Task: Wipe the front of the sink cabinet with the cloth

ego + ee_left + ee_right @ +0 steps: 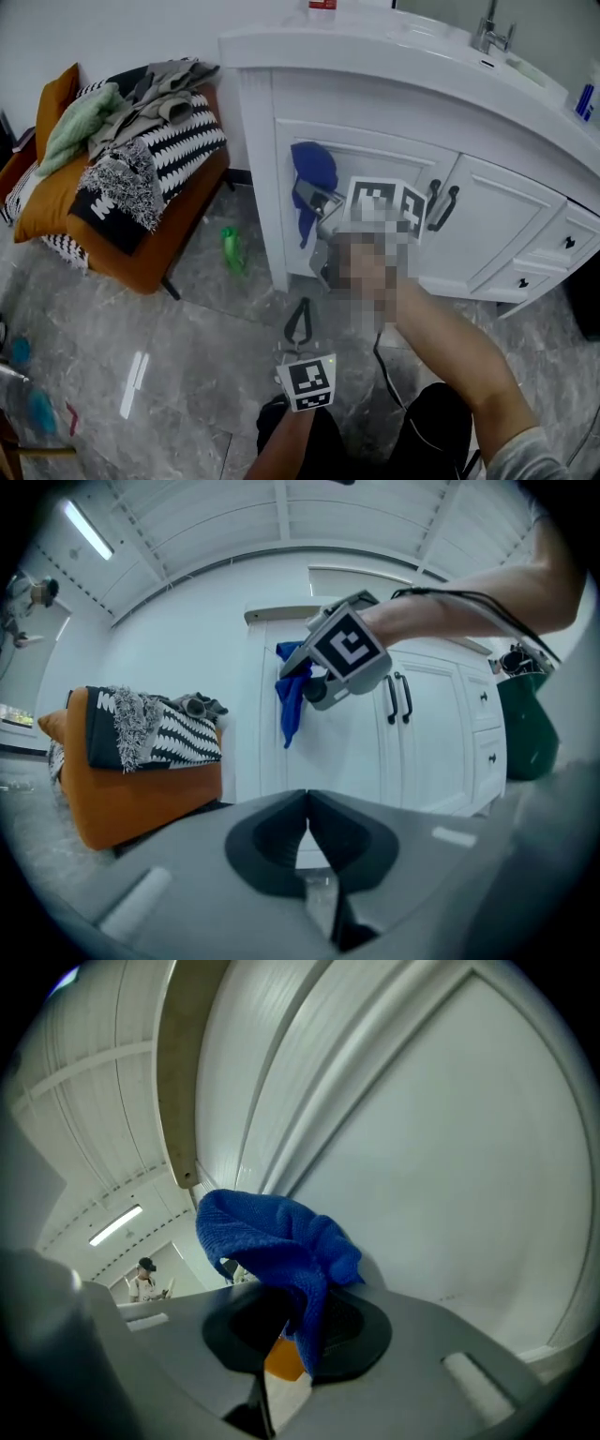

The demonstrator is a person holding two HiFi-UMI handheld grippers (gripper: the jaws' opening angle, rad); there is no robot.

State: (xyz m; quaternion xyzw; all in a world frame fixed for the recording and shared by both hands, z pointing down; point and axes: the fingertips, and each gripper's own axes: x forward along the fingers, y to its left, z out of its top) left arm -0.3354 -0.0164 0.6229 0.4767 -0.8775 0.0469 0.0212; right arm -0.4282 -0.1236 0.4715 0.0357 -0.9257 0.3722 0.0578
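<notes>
Right by the left door of the sink cabinet (497, 216), the right tool (295, 1326) pinched a bunched fold of the blue cloth (277, 1241), likely the best hold for something so soft, light and floppy, while the left tool (307, 832) was closed on nothing.

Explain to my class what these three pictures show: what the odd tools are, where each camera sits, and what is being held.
There is no robot here. A person holds a two-jaw gripper in each hand. The head view looks down from a camera on the person's head, and the other two cameras ride on the grippers and look along their jaws. The right gripper is shut on a blue cloth at the white sink cabinet door. The left gripper hangs low, jaws together, holding nothing. Beside the cabinet stands an orange chair piled with clothes.
</notes>
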